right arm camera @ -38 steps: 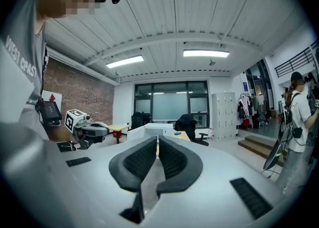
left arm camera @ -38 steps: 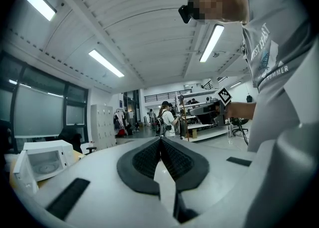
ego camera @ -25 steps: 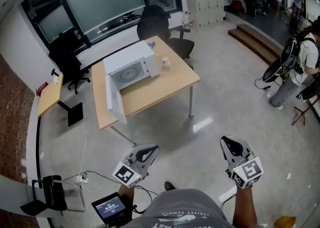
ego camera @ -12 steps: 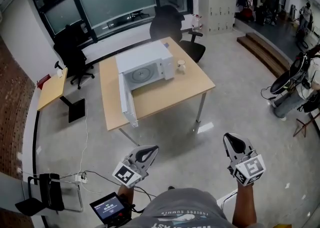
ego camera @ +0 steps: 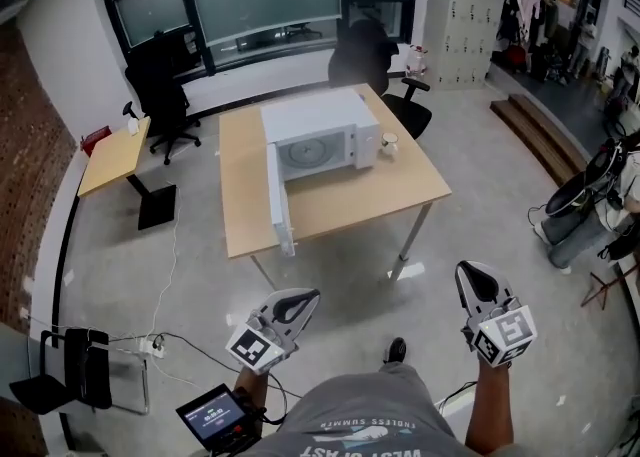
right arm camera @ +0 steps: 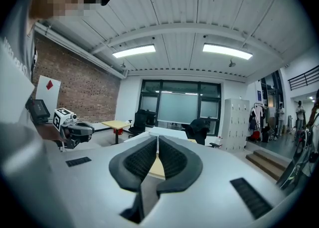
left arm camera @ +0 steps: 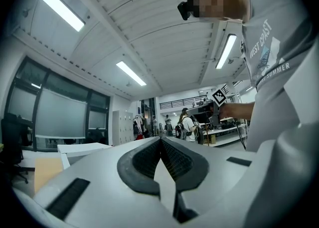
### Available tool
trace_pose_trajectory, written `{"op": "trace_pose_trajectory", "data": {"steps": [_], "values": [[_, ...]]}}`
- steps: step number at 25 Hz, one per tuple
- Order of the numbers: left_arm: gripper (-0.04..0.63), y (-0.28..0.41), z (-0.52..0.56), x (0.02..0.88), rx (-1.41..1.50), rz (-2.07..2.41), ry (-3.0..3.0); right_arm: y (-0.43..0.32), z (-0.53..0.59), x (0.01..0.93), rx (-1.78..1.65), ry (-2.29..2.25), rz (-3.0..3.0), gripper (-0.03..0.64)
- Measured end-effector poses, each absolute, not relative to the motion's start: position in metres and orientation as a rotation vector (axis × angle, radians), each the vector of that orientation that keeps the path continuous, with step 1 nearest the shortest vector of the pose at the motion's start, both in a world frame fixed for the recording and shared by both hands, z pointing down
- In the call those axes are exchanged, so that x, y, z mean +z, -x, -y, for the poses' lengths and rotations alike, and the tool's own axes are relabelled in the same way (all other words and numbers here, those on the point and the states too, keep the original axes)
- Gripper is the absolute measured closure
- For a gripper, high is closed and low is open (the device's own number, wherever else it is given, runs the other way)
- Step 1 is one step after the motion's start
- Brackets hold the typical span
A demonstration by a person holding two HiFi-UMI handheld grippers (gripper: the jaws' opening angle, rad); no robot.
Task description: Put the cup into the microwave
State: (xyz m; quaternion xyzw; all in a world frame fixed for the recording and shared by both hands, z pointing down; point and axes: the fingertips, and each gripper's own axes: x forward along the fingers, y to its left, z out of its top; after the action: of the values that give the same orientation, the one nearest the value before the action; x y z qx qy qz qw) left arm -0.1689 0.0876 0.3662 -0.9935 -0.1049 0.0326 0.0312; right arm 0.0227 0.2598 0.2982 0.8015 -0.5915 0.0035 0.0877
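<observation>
A white microwave (ego camera: 320,130) stands on a wooden table (ego camera: 340,200) across the room, its door (ego camera: 279,195) swung open toward me. A small pale cup (ego camera: 389,143) sits on the table just right of the microwave. My left gripper (ego camera: 305,296) and right gripper (ego camera: 468,271) are held low in front of me over the floor, well short of the table. Both point at it. The left gripper (left arm camera: 160,140) is shut with nothing between its pads. So is the right gripper (right arm camera: 157,139), past whose jaws the microwave top (right arm camera: 167,132) shows.
Black office chairs (ego camera: 163,95) stand behind the table, and a small side desk (ego camera: 115,153) is at the left. A power strip and cables (ego camera: 150,347) lie on the floor at the left. Steps (ego camera: 535,130) and a person (ego camera: 625,180) are at the right.
The table with the microwave and cup has come nearer and drifted right in the head view. Both grippers kept shut and empty, moving along with me.
</observation>
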Motion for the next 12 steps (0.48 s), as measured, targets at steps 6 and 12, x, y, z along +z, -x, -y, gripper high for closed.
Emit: {"op": "trace_pose_trajectory", "data": {"steps": [6,12], "values": [[0.575,0.181,-0.066,0.371,0.082,0.243,3.065,-0.033,-0.224,0.298,-0.007,-2.360,1.799,0.597],[0.575,0.184,-0.042,0.374,0.049,0.136,3.063,-0.060,-0.192,0.304,-0.017,-2.363,1.832,0.597]]}}
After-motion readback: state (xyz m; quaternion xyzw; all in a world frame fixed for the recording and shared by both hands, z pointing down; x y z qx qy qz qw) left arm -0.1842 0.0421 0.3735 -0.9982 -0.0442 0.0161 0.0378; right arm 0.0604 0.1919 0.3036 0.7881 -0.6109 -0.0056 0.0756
